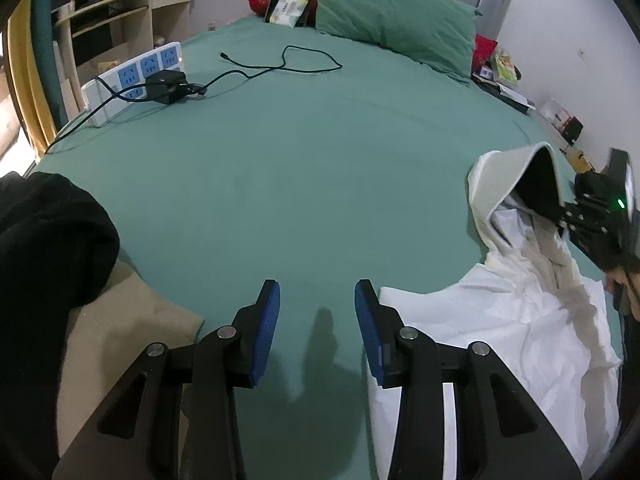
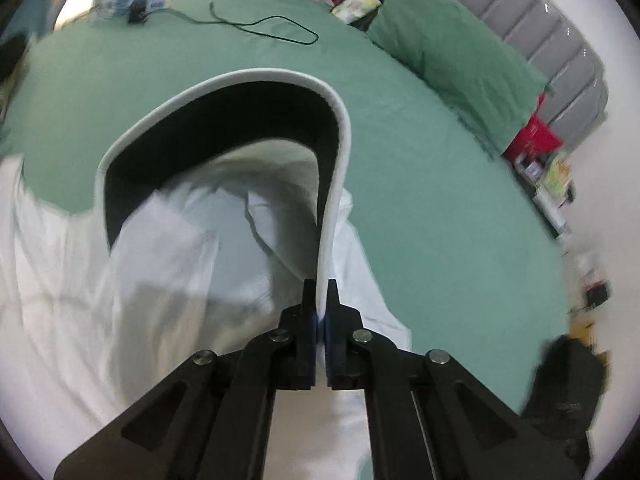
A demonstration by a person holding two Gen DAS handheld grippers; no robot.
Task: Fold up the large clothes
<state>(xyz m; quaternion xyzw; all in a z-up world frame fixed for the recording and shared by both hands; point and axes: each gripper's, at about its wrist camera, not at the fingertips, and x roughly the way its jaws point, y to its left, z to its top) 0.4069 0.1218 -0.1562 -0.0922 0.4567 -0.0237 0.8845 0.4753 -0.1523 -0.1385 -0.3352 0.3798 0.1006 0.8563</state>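
A white hooded garment (image 1: 520, 320) lies crumpled on the green bed at the right of the left wrist view. Its hood (image 1: 516, 172), white-rimmed and dark inside, stands lifted. My right gripper (image 1: 568, 212) holds it there, at the far right. In the right wrist view my right gripper (image 2: 321, 286) is shut on the hood's white rim (image 2: 332, 208), which arches up over the white garment (image 2: 120, 280). My left gripper (image 1: 317, 292) hovers open over bare green sheet, with nothing between its blue pads (image 1: 267, 328), just left of the garment's edge.
A black garment (image 1: 48, 240) and a beige one (image 1: 120, 340) lie at the left. A power strip (image 1: 132, 80), a black charger (image 1: 166, 86) and its cable (image 1: 280, 64) rest on the far sheet. A green pillow (image 1: 392, 16) leans on the headboard. Clutter lines the right bedside (image 1: 560, 120).
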